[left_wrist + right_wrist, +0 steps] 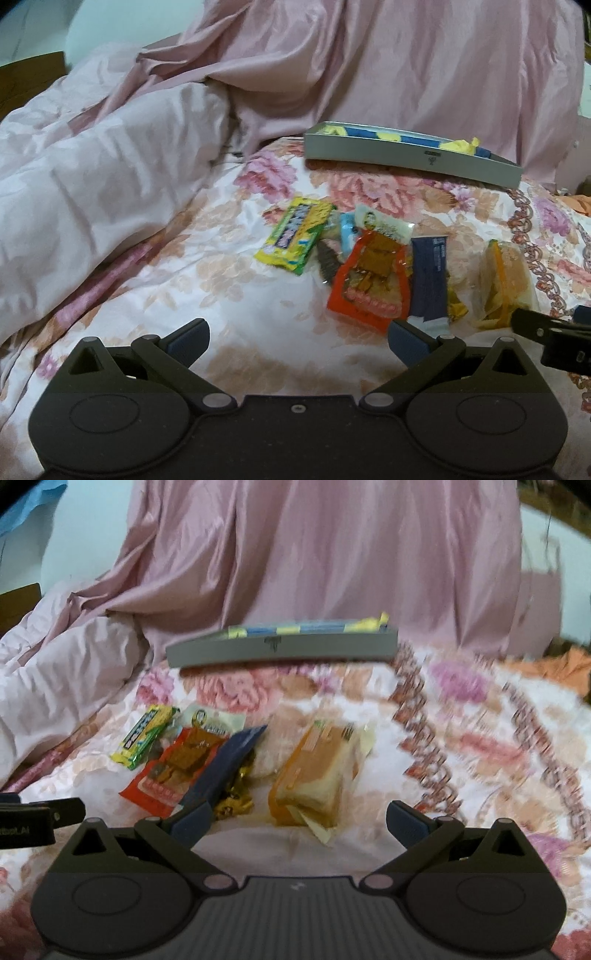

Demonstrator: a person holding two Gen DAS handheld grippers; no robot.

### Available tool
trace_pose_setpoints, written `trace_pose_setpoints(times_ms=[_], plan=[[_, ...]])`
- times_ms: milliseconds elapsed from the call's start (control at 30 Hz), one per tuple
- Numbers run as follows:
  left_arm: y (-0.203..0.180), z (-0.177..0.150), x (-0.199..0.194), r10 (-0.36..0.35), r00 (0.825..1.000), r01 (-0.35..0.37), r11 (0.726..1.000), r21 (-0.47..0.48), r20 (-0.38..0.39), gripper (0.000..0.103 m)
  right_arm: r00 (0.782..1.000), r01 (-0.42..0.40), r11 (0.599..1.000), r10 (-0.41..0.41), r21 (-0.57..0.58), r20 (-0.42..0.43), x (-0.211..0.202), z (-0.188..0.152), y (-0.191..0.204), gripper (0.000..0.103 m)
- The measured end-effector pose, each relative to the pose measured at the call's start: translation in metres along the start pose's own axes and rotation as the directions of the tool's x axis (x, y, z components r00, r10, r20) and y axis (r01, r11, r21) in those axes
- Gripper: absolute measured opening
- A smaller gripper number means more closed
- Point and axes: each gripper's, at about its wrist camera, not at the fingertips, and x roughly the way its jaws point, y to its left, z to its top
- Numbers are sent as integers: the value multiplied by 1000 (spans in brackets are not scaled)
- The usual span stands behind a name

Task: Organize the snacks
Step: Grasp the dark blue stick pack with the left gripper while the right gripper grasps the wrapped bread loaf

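While the bed (207,280) with its floral cover carried most of the load, only a small part of the sorting appeared done. One grey tray (406,158) was set at the far side, already holding yellow-and-blue packets (295,627) whose number could not be told. Well apart from it, seven loose snacks were counted in a near cluster: one wrapped sandwich cake (317,775), one orange-red pouch (373,284), one dark blue sachet (430,273), one yellow-green bar (295,236), one pale packet (384,225), one light blue wrapper (347,232), and one gold-foil piece (232,797). All of these were judged still to be moved. The left claw (297,341) was spread and empty above the cover; the right claw (297,821) was likewise spread, the sandwich cake lying just ahead between its fingers, ungripped.
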Motion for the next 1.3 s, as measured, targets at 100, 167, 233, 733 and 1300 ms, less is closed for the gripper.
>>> trace_pose_setpoints(times_ms=[100, 167, 233, 733, 1300], plan=[[-6, 8, 10, -43, 999, 42, 999, 31, 3, 102, 1000, -26, 999, 26, -19, -15, 12, 6, -6, 103], [-11, 14, 16, -76, 997, 76, 996, 52, 7, 102, 1000, -25, 998, 24, -50, -10, 19, 11, -7, 103], [-17, 19, 22, -109, 994, 108, 992, 68, 7, 102, 1000, -26, 997, 26, -71, -1, 25, 14, -8, 103], [-49, 31, 72, -326, 943, 332, 920, 209, -65, 99, 989, -123, 992, 124, 22, -81, 85, 36, -30, 102], [-69, 37, 94, -392, 907, 413, 899, 143, -156, 62, 972, -131, 984, 151, 119, -179, 94, 41, -50, 66]])
